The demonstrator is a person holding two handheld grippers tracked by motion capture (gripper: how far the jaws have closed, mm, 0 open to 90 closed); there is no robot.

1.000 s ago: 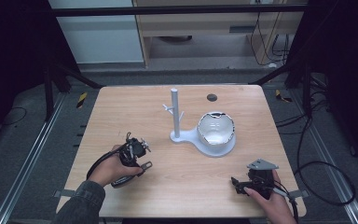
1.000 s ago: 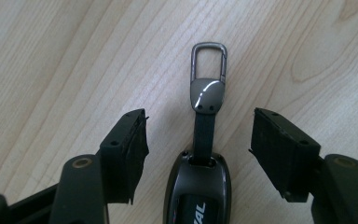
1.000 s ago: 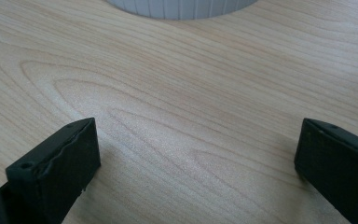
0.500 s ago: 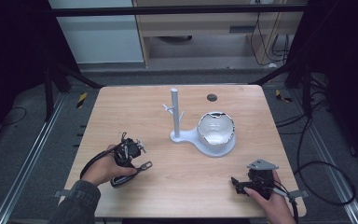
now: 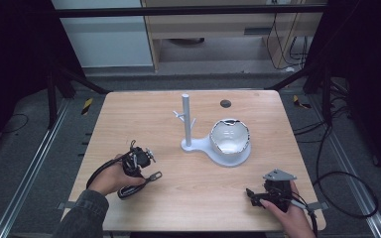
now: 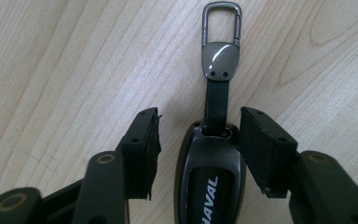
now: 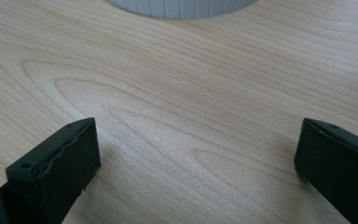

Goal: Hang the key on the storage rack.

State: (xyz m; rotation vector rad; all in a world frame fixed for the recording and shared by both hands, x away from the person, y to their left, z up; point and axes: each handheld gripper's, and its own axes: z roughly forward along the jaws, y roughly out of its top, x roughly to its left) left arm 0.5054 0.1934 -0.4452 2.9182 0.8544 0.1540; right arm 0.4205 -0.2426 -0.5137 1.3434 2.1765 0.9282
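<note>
**Key fob bracketed, not yet gripped**

Your left hand-held gripper (image 6: 200, 135) sits low over the counter (image 5: 129, 119) with its jaws apart, one on each side of the dark car key fob (image 6: 210, 182). The fob lies flat between them; the jaw on the view's right is touching or nearly touching its shoulder, while the other stands off with a clear gap. Ahead of the jaws, the fob's strap runs straight out to a metal carabiner clip (image 6: 221, 42), also lying on the wood.

Your right hand-held gripper (image 7: 196, 154) rests wide open and holds nothing, with bare wood between its jaws and the grey base of the key stand (image 5: 225, 148) ahead of it.

By my reading, the approach is done. Closing on the fob, lifting it, and carrying it, likely to that stand, remain.
</note>
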